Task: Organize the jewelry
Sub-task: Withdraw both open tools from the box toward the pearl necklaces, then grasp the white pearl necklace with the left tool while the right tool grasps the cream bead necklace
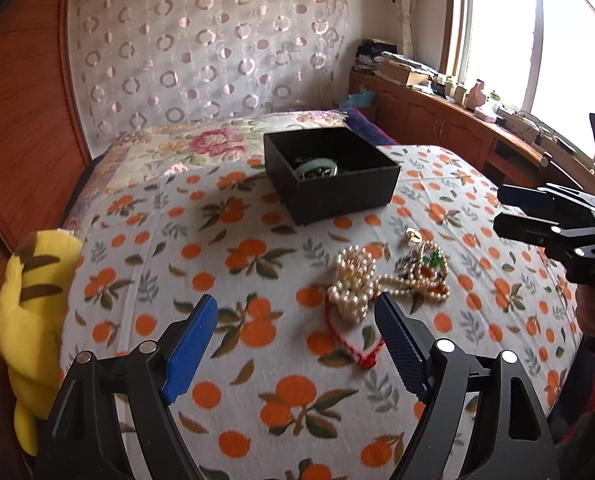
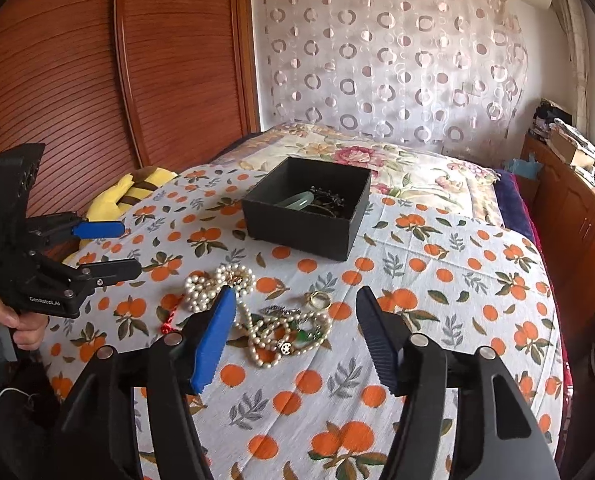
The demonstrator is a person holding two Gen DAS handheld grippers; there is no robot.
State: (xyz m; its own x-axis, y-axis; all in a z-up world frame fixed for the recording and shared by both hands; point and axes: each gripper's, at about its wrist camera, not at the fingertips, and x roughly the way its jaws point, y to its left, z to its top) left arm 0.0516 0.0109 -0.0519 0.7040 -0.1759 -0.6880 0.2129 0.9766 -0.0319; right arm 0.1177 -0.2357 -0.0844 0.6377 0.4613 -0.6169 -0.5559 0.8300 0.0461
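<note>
A black box [image 1: 331,176] sits open-topped on the orange-print cloth [image 1: 233,280] toward the far side of the bed, and inside it lie a pale green bangle [image 1: 317,166] and some darker pieces too tangled to tell apart. Nearer, on the same cloth, the rest of the jewelry lies in a loose heap: a bunched pearl necklace [image 1: 351,280] on the left, a second pearl strand tangled with green and amber bits [image 1: 423,270] to its right, a small gold ring [image 1: 411,235] just beyond that tangle, and a red cord [image 1: 357,346] trailing from under the pearls toward the near edge. The left gripper [image 1: 297,312] hangs above the cloth on the near side of the heap with its fingers spread wide and nothing between them — the red cord and the near pearls show through the gap. The right gripper [image 2: 293,300] is likewise spread wide and holds nothing, poised over the second strand and the ring; seen from the left wrist it enters from the right edge, clear of the cloth. A yellow plush toy [image 1: 33,312] is wedged at the left edge of the bed against the wooden wardrobe [image 2: 97,60], and a circle-patterned curtain [image 2: 389,60] hangs behind the far end.
</note>
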